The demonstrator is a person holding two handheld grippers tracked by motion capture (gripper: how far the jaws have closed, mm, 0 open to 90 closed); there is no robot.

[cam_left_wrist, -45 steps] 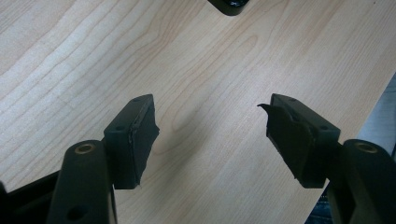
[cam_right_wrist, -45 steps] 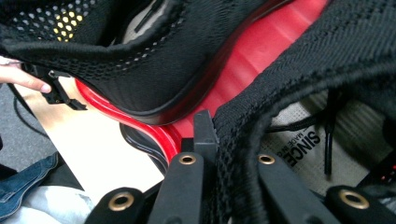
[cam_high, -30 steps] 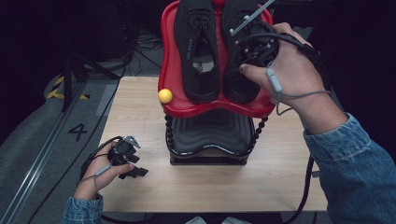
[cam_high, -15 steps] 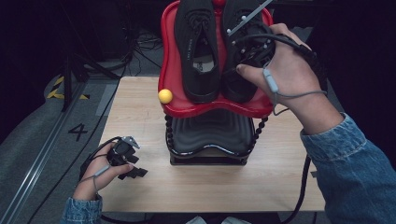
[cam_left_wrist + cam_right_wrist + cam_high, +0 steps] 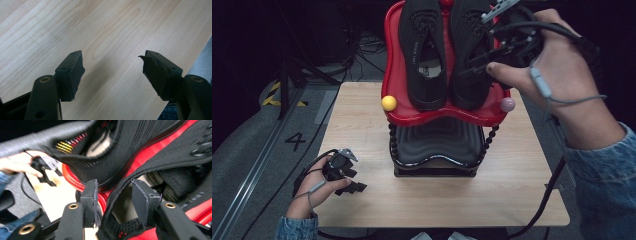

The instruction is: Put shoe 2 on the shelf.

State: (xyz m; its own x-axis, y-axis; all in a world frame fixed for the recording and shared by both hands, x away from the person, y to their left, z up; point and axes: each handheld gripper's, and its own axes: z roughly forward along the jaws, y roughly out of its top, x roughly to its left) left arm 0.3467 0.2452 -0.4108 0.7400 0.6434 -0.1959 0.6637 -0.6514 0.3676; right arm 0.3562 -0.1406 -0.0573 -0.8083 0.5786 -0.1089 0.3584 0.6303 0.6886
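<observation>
Fingers of the right gripper are spread, having just been opening, with the heel collar of the right shoe sitting between them, pads not visibly pressing. Looks like the release after placing; doing it well means backing the fingers straight off the collar, not snagging the knit or dragging the shoe down the sloped red tray. Left gripper is idling low over the worktop, fingers spread, nothing between them. Right shoe is black knit with a soft, floppy collar, lying beside the left shoe on the tray, heel toward the fingers. Yellow ball and pink ball are capping the tray's front corners.
</observation>
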